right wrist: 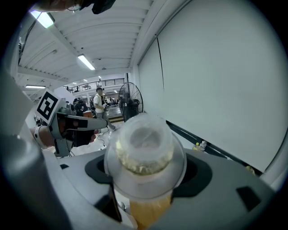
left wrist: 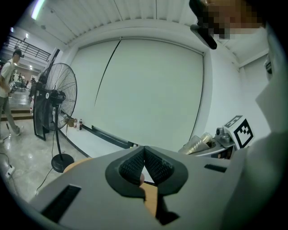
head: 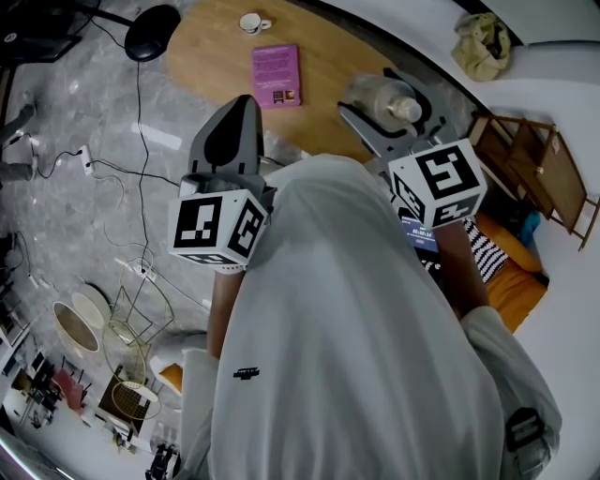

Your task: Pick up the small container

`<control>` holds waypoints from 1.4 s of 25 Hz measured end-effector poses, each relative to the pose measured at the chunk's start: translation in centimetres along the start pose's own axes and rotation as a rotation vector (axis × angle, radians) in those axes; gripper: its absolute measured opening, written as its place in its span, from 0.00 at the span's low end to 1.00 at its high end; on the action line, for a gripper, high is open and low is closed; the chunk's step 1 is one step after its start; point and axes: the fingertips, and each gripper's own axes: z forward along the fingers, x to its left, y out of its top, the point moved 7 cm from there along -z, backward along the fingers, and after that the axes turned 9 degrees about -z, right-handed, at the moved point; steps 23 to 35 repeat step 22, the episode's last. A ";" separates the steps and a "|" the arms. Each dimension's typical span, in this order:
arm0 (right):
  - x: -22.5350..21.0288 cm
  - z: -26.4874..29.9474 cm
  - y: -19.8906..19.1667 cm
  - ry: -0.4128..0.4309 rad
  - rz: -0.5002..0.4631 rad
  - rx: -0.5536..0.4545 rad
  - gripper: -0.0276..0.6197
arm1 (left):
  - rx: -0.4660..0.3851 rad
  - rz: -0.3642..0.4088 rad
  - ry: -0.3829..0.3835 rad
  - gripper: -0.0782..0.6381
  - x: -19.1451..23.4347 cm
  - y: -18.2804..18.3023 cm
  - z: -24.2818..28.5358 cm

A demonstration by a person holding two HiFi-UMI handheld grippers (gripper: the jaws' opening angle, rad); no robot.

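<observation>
Overhead; behind left gripper (left wrist: 144, 158), right gripper (right wrist: 145, 164)

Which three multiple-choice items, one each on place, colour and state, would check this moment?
1. Where is the cup?
A on the table
B on the floor
C on a shelf

2. What colour is the book?
A green
B purple
C yellow

3. What state is the right hand-held gripper in?
A open and empty
B out of view
C shut on the container

Answers:
1. A: the cup stands near the table's far edge.
2. B: its cover is purple.
3. C: the container sits clamped between its jaws.
</observation>
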 end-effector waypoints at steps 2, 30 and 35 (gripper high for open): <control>-0.1 -0.1 0.0 0.000 0.000 -0.001 0.57 | 0.001 -0.001 -0.001 0.13 -0.1 0.0 0.1; -0.9 -0.5 -0.4 0.004 -0.018 -0.003 0.57 | 0.014 0.005 -0.004 0.13 -1.2 -0.5 0.5; -0.9 -0.5 -0.4 0.004 -0.018 -0.003 0.57 | 0.014 0.005 -0.004 0.13 -1.2 -0.5 0.5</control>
